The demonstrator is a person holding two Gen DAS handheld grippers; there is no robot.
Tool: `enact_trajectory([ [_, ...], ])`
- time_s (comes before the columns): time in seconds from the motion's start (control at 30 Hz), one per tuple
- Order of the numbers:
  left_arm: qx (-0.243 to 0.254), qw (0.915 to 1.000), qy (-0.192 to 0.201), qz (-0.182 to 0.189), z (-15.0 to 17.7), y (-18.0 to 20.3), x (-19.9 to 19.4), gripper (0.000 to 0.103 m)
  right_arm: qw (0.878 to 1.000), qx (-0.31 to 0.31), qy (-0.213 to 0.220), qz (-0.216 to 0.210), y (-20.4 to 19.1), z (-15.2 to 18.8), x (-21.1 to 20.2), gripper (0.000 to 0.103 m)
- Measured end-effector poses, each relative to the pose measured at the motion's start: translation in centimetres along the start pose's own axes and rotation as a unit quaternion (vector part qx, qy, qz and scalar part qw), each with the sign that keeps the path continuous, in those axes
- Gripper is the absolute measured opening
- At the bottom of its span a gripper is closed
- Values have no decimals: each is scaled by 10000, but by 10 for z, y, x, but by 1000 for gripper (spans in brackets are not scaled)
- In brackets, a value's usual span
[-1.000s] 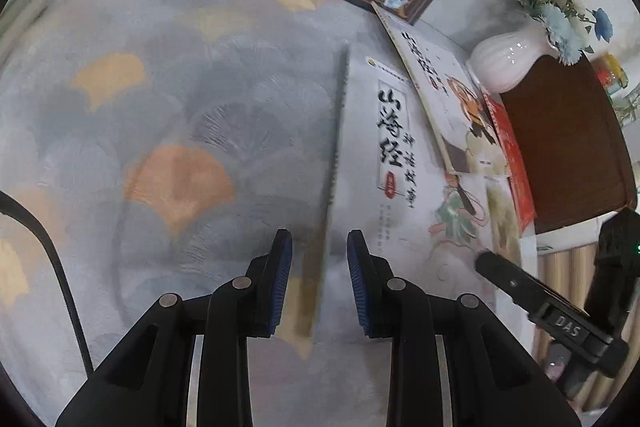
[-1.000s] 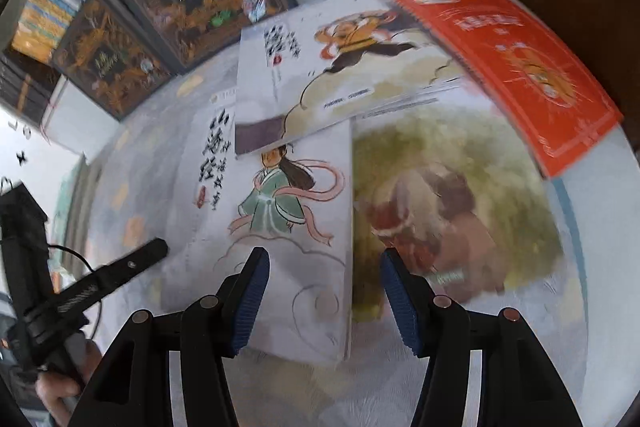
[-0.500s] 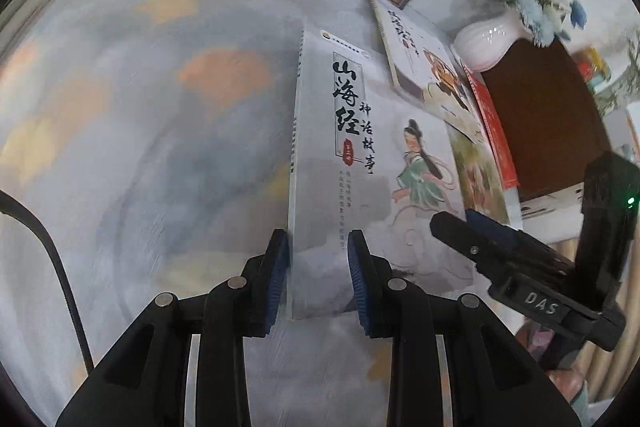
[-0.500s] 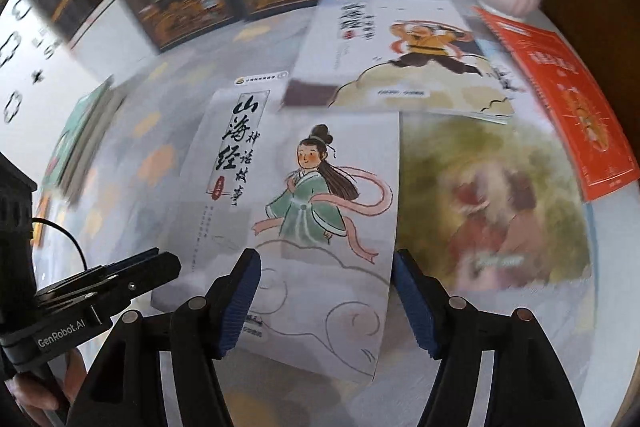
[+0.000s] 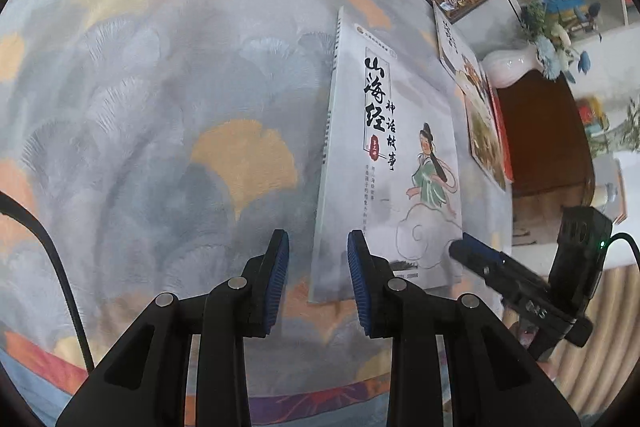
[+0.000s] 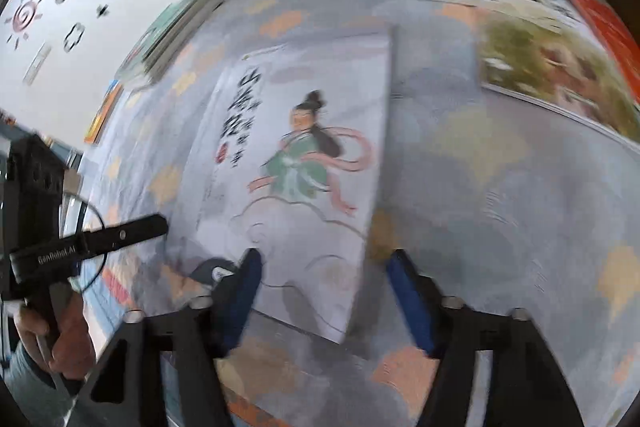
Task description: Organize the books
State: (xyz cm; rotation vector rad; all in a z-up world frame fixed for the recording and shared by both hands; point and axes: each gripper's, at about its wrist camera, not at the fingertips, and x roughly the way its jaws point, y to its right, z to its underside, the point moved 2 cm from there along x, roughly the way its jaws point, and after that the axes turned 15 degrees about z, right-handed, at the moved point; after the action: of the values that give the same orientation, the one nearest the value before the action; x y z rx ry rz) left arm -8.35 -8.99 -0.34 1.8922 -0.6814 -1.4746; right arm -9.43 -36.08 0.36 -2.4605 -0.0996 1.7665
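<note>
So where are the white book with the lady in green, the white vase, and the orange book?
White book with the lady in green (image 5: 400,163): left wrist view, on the middle of its front cover.
White vase (image 5: 506,67): left wrist view, on its rounded belly.
Orange book (image 6: 604,23): right wrist view, on its bare cover.

Right gripper (image 6: 324,291) jaws closing astride white storybook's (image 6: 304,163) near edge; pads apart.

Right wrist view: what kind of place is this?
Probably a home room or children's reading corner. Picture books such as the white storybook lie on a patterned tablecloth, a wall bears sun-and-cloud decals, and a vase of flowers stands nearby.
</note>
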Motion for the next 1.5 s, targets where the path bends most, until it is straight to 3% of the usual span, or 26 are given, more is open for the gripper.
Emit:
enact_trajectory([
  [0.07, 49, 10000, 40, 49, -2, 1, 3, 26, 9993, 301, 92, 224, 8, -4, 2, 42],
  [0.13, 121, 9999, 70, 57, -4, 4, 7, 26, 9992, 344, 70, 180, 4, -6, 5, 40],
  [0.33, 193, 9997, 94, 105, -7, 10, 10, 26, 9989, -211, 264, 335, -24, 0, 9, 41],
  [0.4, 116, 9987, 164, 472, -6, 13, 2, 26, 9991, -178, 268, 277, -23, -2, 11, 41],
  [0.5, -97, 9845, 342, 1717, -5, 27, -18, 26, 9998, 80, 186, -5, -12, -1, 12, 41],
  [0.57, 47, 9797, 303, 1983, -4, 39, -21, 26, 9997, 147, 165, -76, -10, 0, 12, 41],
  [0.63, 257, 9837, 250, 1761, -5, 46, -16, 26, 9997, 129, 179, -64, -11, 0, 13, 41],
  [0.77, 277, 9965, 219, 760, -5, 30, 2, 20, 9998, 55, 208, -3, -14, 2, 11, 41],
  [0.83, 113, 9973, 202, 694, -3, 20, 7, 14, 9997, 81, 212, -21, -14, 2, 12, 42],
  [1.03, -129, 9973, 191, 694, 1, 16, 23, 13, 9998, 104, 145, -100, -16, 3, 11, 47],
  [1.2, -497, 9888, 290, 1378, -8, 21, 16, 12, 9957, 501, -446, -646, 3, 3, 8, 54],
  [1.27, -761, 9769, 273, 1979, -12, 23, 15, 11, 9894, 840, -657, -986, 19, 6, 7, 54],
  [1.4, -1069, 9645, 238, 2402, -18, 23, 17, 12, 9674, 1571, -944, -1745, 48, 16, 9, 55],
  [1.5, -1282, 9559, 249, 2630, -22, 23, 20, 12, 9405, 2117, -1085, -2427, 63, 20, 18, 56],
])
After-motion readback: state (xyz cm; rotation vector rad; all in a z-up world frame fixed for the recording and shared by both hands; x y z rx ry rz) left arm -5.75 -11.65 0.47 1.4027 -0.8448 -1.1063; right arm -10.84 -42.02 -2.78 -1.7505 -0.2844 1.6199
